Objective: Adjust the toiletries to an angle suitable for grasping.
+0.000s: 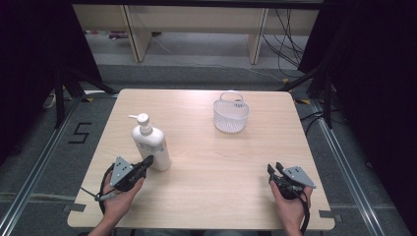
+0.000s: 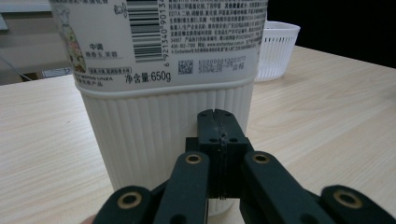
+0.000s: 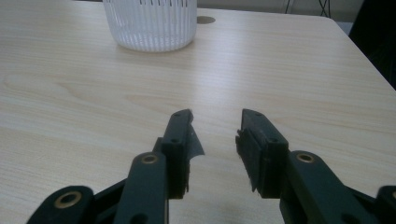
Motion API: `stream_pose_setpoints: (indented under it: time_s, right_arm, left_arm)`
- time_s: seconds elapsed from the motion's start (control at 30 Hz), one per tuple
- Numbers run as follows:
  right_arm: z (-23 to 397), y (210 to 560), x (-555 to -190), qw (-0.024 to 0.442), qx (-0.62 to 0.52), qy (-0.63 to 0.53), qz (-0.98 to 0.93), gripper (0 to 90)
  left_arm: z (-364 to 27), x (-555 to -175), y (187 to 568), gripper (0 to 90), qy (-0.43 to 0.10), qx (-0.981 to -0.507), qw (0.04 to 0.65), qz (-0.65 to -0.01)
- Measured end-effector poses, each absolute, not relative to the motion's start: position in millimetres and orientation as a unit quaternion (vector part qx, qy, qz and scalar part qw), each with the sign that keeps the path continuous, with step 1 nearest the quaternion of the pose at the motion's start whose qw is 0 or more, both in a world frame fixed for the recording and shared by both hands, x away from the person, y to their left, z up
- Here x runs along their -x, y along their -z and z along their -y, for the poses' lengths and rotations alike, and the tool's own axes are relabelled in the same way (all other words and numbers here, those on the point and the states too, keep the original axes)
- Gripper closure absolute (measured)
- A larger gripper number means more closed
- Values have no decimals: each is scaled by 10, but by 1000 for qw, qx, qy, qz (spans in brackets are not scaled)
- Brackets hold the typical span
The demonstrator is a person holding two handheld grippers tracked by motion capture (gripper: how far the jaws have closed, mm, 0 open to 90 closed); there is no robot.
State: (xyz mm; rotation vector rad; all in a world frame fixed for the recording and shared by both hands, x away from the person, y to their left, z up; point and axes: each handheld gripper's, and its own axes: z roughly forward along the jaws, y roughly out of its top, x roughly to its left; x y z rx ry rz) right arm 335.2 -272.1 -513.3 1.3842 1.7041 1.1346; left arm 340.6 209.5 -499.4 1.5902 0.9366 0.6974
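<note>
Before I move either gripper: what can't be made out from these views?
- Whether the left gripper touches the pump bottle: shut jaws block the gap in its own view.
- Bottle's pump head: cut off by that view's top edge.
- White basket contents: too small in high view, top cut off in right gripper view.

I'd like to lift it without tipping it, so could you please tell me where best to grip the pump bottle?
Grip the pump bottle around its ribbed lower body, coming level from the near side. It stands upright; the ribs resist slipping, and the narrow pump head gives poor hold.
</note>
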Motion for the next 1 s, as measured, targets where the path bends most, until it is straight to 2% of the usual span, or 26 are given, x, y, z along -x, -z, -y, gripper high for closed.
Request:
stream_pose_setpoints:
  time_s: [0.57,0.63,0.67,0.7,0.93,1.0]
  right_arm:
    - [2747,5131,-3354,335,-529,-430,-651,614]
    - [2719,5124,-3333,325,-544,-430,-644,612]
    - [2749,5125,-3350,340,-526,-427,-652,611]
    - [2713,5123,-3329,322,-546,-430,-643,608]
    - [2751,5132,-3356,342,-526,-429,-650,581]
    - [2725,5124,-3333,328,-542,-431,-643,577]
  left_arm:
    - [-1933,-3614,4960,895,-297,-684,545,-384]
    - [-1932,-3623,4961,895,-296,-684,545,-383]
    - [-1936,-3626,4965,895,-296,-684,546,-383]
    - [-1940,-3630,4970,895,-295,-684,547,-382]
    - [-1962,-3665,4991,894,-295,-684,546,-385]
    - [-1961,-3674,4990,894,-295,-683,547,-384]
